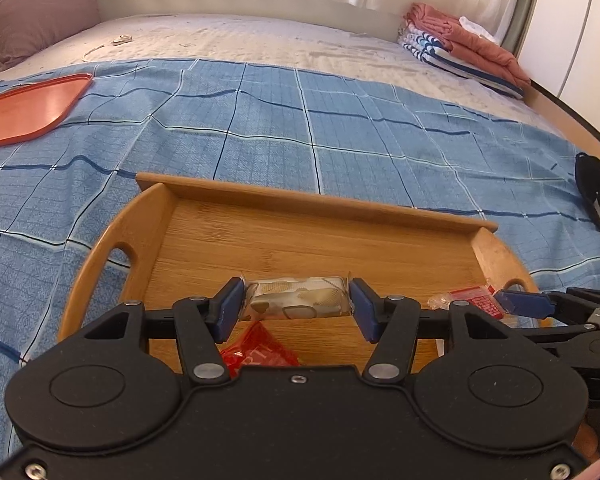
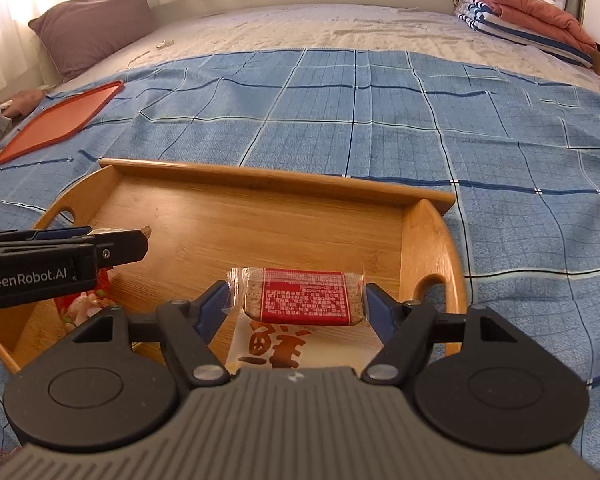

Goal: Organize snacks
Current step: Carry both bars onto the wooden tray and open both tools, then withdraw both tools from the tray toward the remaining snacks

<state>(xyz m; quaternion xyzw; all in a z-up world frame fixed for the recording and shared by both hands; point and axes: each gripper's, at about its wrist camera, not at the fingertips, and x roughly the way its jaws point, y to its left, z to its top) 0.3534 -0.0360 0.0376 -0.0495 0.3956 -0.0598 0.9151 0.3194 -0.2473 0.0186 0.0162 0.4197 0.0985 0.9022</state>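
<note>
Blue checked cloth (image 1: 260, 120) is seen spread over the near part of a bed, with a mauve pillow (image 1: 36, 8) at the far left and folded orange and striped bedding (image 1: 460, 44) at the far right. An orange plastic tray (image 1: 24, 108) lies flat on the cloth at the left, well apart from the bamboo tray (image 2: 260, 216), which sits near and centre. Both grippers are held over the bamboo tray, side by side. The right gripper (image 2: 296, 300) is pinching a clear-wrapped snack bar with a red label (image 2: 304, 296) by its two ends; below it a white packet with brown characters (image 2: 284, 344) lies on the tray floor. The left gripper (image 1: 296, 300) is pinching a clear packet with pale contents (image 1: 296, 298) between its blue pads (image 1: 230, 304). A red wrapper (image 1: 260, 350) is seen on the tray under that gripper.
</note>
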